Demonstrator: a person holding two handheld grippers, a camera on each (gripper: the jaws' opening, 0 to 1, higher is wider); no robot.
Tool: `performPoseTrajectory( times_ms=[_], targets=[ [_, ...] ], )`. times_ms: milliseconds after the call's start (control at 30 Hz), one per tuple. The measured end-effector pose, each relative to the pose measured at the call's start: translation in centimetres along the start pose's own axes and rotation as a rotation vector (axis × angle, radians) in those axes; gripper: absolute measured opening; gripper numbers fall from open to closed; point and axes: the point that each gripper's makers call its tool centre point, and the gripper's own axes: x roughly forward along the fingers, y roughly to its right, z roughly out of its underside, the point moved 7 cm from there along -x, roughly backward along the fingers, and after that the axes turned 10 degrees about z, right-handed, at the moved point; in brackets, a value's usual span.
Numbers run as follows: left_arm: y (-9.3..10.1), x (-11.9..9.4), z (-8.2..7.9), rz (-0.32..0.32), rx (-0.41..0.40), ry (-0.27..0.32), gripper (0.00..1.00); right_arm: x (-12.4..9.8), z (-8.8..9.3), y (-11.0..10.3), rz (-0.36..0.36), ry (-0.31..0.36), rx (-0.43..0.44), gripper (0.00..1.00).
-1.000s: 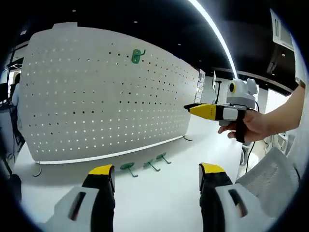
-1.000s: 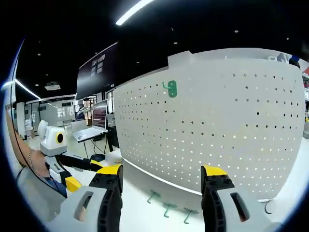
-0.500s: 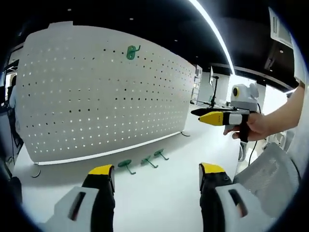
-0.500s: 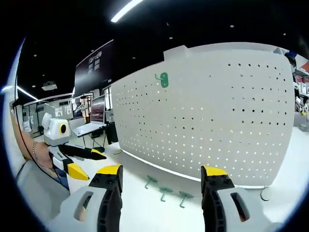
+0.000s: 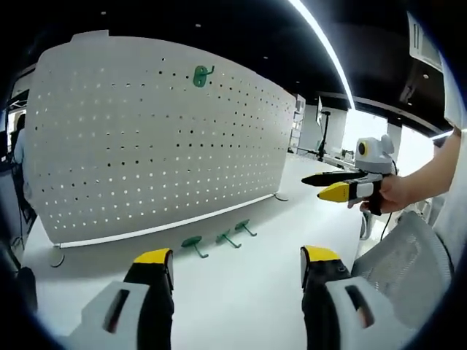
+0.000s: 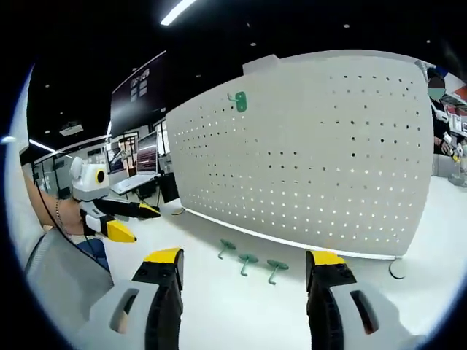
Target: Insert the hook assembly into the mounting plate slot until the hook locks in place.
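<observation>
A white perforated pegboard panel stands upright on the white tabletop, and one green plastic hook already hangs near its top edge. Three more green hooks lie loose in a row on the table just in front of the panel's foot, none picked up. The left gripper has its yellow-tipped jaws spread apart and empty, and the right gripper is likewise parted with nothing between. Judging by this, one insertion is done and picking up, inserting and locking the remaining hooks is still ahead.
</observation>
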Motion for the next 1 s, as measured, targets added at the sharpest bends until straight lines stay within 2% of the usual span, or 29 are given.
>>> performPoseTrajectory(
  times_ms=[600,1000],
  targets=[
    [-0.3,-1.2,1.1,0.021,-0.033,-0.037,0.73,-2.9,3.0,1.1,0.010,-0.107,0.016,0.69],
    [-0.6,-1.6,1.3,0.018,-0.036,-0.048,0.73,-3.7,3.9,1.4,0.018,-0.127,0.032,0.69]
  ],
)
